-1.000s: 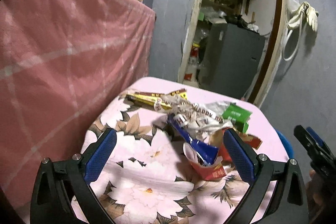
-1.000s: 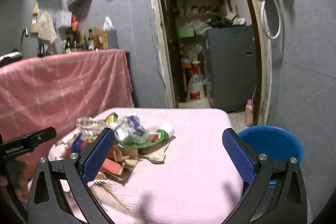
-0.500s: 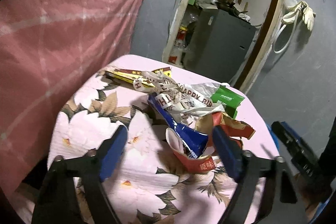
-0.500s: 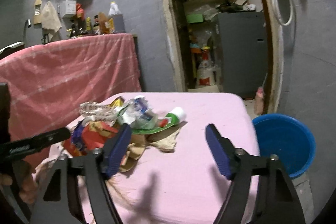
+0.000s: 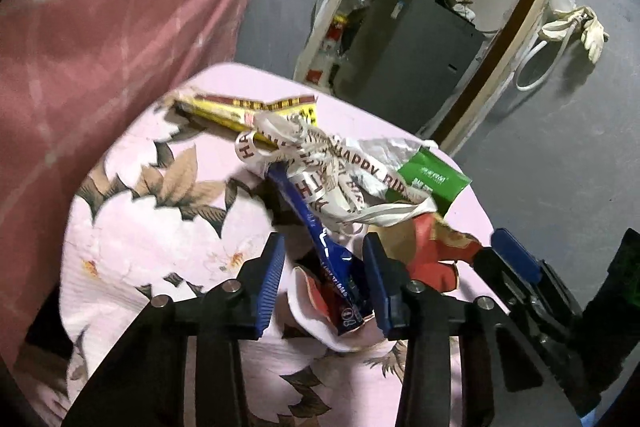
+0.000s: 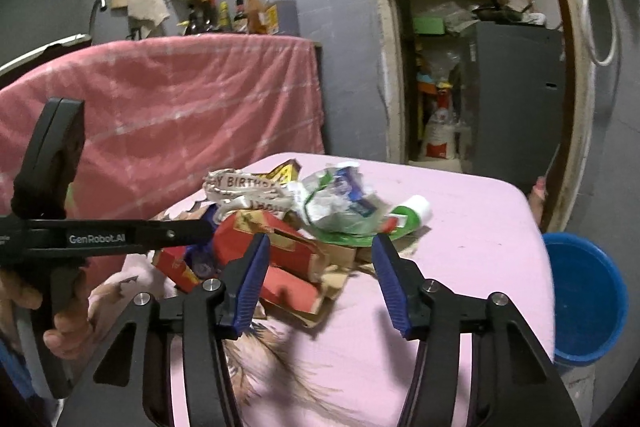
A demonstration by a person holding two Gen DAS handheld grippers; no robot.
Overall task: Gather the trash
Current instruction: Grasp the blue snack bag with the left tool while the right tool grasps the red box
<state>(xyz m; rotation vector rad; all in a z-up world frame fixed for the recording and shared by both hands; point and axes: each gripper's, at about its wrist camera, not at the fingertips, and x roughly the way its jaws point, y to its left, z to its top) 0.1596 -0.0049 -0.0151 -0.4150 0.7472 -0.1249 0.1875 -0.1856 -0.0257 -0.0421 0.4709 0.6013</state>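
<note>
My left gripper has been closing, half-narrowed around the blue wrapper in the trash heap on the table, not yet pinching; right gripper, also closing, straddles the red carton—light, crushable, probably slippery stuff, so I'd pinch folded edges.

A pink cloth with big brown-leaved flowers is covering the tabletop. A blue wrapper, a green packet and a red carton are lying there; a blue bucket is showing beside.

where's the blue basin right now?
In the right wrist view the blue basin sits low at the far right edge, on the floor just beyond the pink table's right edge, below the doorway.
</note>
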